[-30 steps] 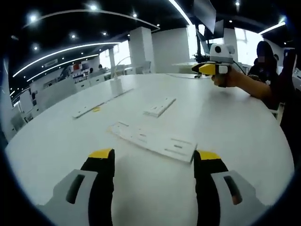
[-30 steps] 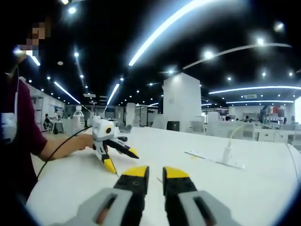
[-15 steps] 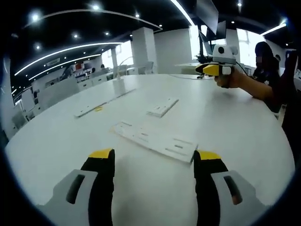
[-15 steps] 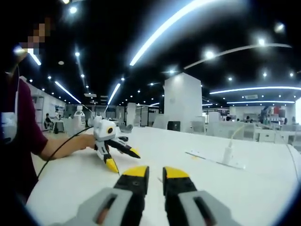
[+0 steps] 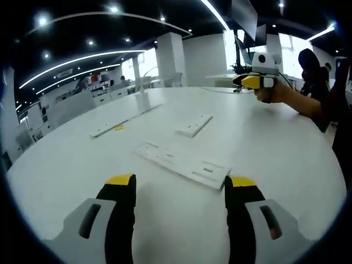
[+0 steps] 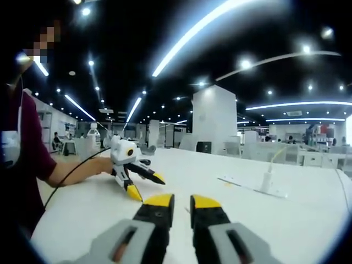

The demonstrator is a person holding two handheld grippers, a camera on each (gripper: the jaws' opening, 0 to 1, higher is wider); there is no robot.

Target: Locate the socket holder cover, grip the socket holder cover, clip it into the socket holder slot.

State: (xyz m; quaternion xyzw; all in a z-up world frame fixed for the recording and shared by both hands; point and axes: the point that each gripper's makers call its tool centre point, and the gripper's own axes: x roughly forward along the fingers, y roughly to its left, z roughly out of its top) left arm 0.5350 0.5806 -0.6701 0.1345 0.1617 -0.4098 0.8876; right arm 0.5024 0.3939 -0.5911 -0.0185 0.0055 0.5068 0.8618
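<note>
1. The left gripper [image 5: 179, 190] hovers low over the white table [image 5: 286, 159], jaws spread wide and empty.
2. Just beyond its tips lies the long white socket holder [image 5: 181, 164], flat on the table.
3. Farther off, the shorter socket holder cover [image 5: 193, 125] lies apart from it.
4. The right gripper [image 6: 182, 202] is held above the table, jaws nearly together, nothing between them.
5. A white strip [image 5: 118, 122] lies far left.
</note>
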